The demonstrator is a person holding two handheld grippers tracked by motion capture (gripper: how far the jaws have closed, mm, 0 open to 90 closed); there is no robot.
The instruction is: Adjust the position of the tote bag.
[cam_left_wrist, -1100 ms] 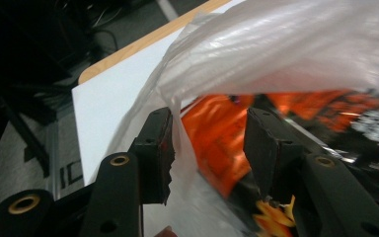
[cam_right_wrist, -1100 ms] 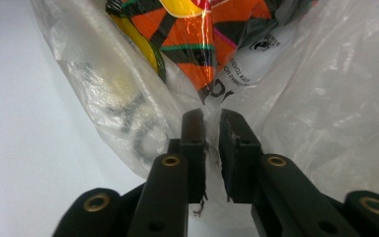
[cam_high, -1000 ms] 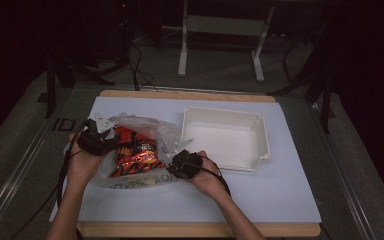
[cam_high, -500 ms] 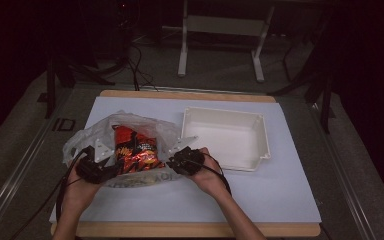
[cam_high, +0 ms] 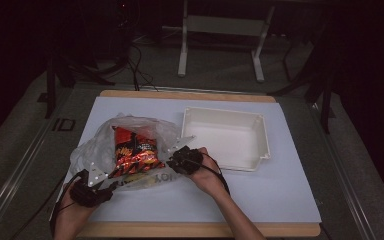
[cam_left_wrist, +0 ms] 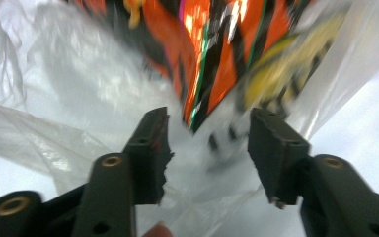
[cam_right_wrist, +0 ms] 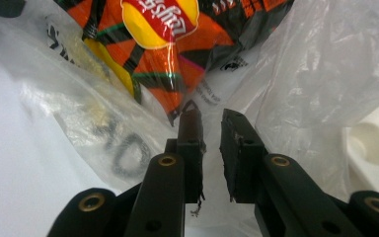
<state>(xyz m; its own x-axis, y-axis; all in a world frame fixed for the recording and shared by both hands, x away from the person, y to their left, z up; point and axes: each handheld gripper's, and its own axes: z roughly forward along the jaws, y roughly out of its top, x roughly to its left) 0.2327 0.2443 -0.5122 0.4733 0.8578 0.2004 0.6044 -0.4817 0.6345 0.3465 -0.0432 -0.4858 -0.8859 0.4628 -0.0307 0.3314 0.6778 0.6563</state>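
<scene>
A crinkled, translucent plastic bag (cam_high: 130,150) lies on the left half of the table (cam_high: 280,200), beside a white, rectangular foam tray (cam_high: 227,137). Inside it, a glossy orange-and-black chip packet (cam_high: 132,150) lies flat, long axis running from the near edge toward the far edge. The left gripper (cam_high: 105,189), near the front-left corner, has just been closing; its jaws stand spread with bag film between them. The right gripper (cam_high: 172,162) shows a narrow gap at the bag's edge; whether it pinches film cannot be determined.
</scene>
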